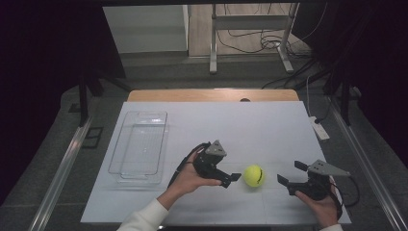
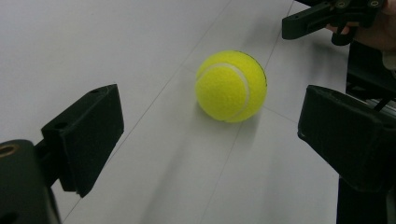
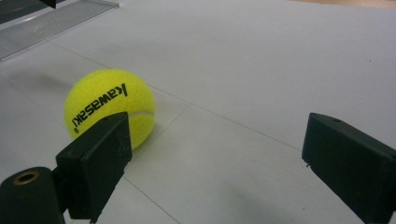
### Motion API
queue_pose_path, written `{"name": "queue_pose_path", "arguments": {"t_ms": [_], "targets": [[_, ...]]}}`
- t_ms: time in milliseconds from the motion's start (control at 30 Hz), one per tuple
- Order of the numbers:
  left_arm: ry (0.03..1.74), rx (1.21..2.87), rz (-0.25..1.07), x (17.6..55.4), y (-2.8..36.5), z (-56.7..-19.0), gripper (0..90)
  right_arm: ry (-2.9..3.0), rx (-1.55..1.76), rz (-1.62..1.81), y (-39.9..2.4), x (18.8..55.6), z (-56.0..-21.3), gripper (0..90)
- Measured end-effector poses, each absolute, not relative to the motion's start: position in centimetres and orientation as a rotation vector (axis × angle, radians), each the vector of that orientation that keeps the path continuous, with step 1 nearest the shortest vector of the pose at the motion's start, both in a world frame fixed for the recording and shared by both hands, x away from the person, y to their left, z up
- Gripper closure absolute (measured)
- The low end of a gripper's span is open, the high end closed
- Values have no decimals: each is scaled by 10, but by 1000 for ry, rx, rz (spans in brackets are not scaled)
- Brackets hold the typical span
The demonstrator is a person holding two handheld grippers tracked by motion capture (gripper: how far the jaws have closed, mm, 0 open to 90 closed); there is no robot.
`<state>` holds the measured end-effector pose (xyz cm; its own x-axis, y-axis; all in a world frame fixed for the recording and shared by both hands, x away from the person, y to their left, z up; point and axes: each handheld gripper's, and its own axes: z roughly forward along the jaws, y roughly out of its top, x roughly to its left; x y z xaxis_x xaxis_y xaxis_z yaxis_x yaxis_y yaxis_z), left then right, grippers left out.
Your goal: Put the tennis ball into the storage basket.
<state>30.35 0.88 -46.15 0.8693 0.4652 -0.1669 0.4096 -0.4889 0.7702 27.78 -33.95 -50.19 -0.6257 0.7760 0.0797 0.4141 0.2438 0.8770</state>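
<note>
Tennis ball (image 1: 253,175), fuzzy yellow-green w/ a white curved seam and black "kawasaki" lettering on one side, sits on the white tabletop (image 1: 240,130) near its front edge, between the two grippers. Nothing touches it. Left gripper (image 1: 232,179) is just beside the ball on its left, fingers (image 2: 88,135) spread wide, ball lying ahead of the gap, not inside it. Right gripper (image 1: 291,174) is near the ball on the other side, fingers (image 3: 100,158) also spread, holding nothing; ball sits past its left finger. Clear plastic tray (image 1: 139,144) rests at the tabletop's left, well apart from the ball.
</note>
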Motion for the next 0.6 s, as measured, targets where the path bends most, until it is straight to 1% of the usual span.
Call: {"name": "queue_pose_path", "arguments": {"t_ms": [600], "targets": [[611,2161,55,307,-11,-465,79,2152,1092,1336,-339,278,-502,88]]}}
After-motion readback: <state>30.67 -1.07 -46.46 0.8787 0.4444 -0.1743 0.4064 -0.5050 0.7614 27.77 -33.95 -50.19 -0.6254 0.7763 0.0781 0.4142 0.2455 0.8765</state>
